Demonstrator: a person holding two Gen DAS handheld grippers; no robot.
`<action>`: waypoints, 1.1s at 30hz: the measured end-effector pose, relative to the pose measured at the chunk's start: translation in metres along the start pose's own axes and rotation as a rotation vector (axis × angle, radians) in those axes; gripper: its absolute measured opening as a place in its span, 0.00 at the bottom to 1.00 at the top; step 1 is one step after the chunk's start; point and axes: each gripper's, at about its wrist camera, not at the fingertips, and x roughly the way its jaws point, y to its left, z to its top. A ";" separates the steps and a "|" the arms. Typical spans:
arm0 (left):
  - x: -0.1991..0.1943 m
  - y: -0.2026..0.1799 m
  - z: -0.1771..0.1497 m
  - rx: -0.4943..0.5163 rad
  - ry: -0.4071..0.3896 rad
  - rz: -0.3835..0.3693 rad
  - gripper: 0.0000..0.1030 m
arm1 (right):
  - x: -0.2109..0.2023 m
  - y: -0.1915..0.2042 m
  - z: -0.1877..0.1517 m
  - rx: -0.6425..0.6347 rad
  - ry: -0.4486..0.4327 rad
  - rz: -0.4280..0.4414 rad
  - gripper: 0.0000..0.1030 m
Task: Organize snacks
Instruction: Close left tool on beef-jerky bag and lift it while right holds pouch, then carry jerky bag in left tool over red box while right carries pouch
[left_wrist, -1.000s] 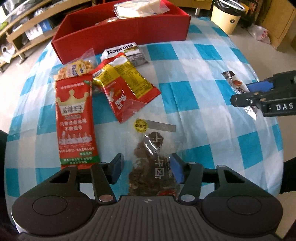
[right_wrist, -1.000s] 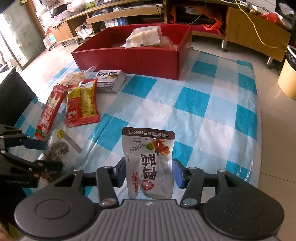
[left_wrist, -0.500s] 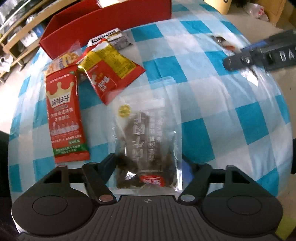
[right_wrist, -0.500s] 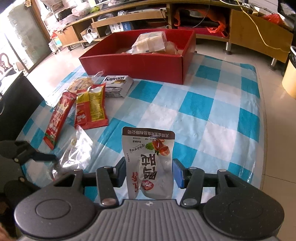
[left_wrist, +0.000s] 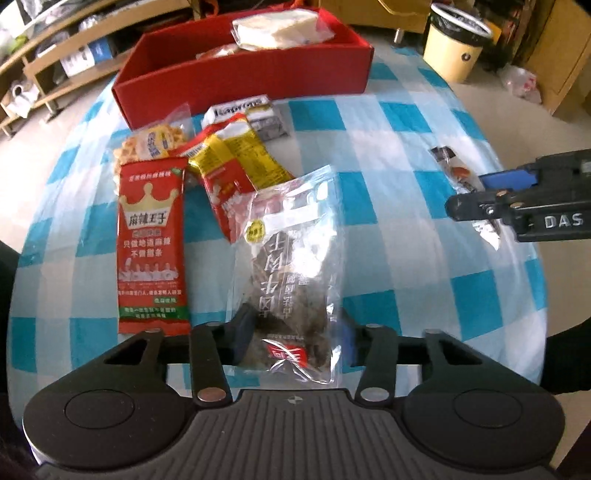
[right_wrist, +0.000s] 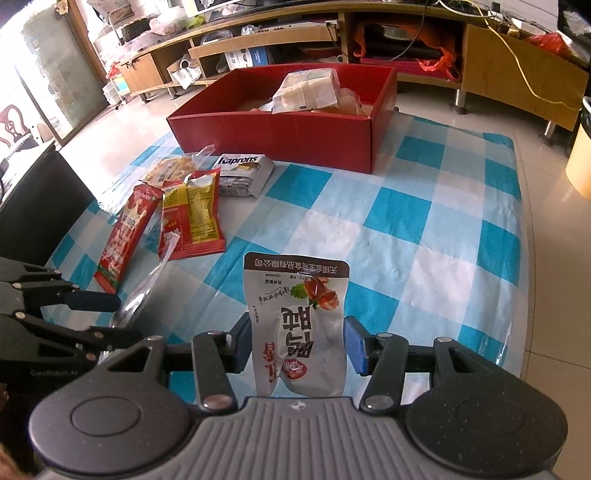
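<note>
Table (right_wrist: 424, 236): checked blue-and-white cloth; carries the box and all loose snacks.
Red box (right_wrist: 295, 136): open, at the far edge of the table; already holds several pale wrapped packs, so part of the sorting appears done.
Loose group: four packets lie on the cloth just in front of the box and are not yet boxed: the crown packet (left_wrist: 151, 243), the red-yellow packet (left_wrist: 236, 166), the Kaprons pack (right_wrist: 242, 173) and the cracker bag (left_wrist: 151, 142).
Left gripper (left_wrist: 291, 332): pads clamped on the lower end of the clear bag (left_wrist: 291, 266); the bag stands up off the cloth, dark pieces inside.
Right gripper (right_wrist: 299, 345): pads pressed against both sides of the white pouch (right_wrist: 299, 325); the pouch is held upright above the cloth.
Progress: judged as mid-task; two snacks are in hand, four remain on the table.
Path: the loose group lies between the left gripper and the box; the right side of the cloth is bare up to the box wall.
Surroundings: cream bin (left_wrist: 456, 46) on the floor beyond the table; wooden shelving (right_wrist: 258, 48) behind the box.
</note>
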 end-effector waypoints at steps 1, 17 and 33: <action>0.005 0.002 0.000 -0.013 0.015 0.019 0.69 | 0.000 0.000 0.000 -0.001 0.001 0.002 0.50; 0.033 0.012 -0.005 0.040 0.077 0.042 0.88 | 0.004 0.003 -0.001 -0.016 0.020 0.017 0.50; -0.005 0.005 0.015 -0.093 -0.061 -0.050 0.76 | -0.004 0.000 0.004 -0.005 -0.024 0.014 0.50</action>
